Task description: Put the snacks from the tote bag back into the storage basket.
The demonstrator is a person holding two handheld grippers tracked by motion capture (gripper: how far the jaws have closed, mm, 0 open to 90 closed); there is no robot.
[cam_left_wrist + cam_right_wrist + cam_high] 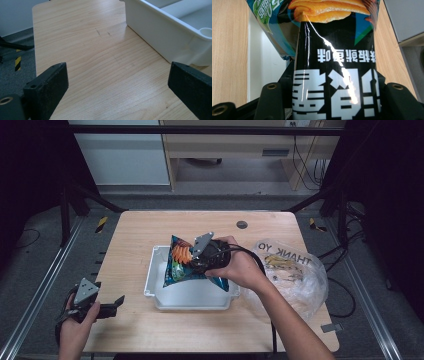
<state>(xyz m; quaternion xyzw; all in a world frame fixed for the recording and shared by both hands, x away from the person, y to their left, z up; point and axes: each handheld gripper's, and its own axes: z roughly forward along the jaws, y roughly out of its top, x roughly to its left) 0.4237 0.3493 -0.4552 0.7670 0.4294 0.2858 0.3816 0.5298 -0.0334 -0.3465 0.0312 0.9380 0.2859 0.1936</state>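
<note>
Just one snack bag [187, 265], one tub [192, 297]

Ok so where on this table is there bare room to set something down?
Bare wood: the far strip beyond the white bin, and the left side between it and the left gripper. The right is crowded by the plastic bag.

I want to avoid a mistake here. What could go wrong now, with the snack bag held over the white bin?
The right gripper pinches the snack bag above the white bin; squeezing may crush the chips. The glossy bag could slip and fall outside the bin. The left gripper rests open, away from the bin, so the bin might slide if pushed.
</note>
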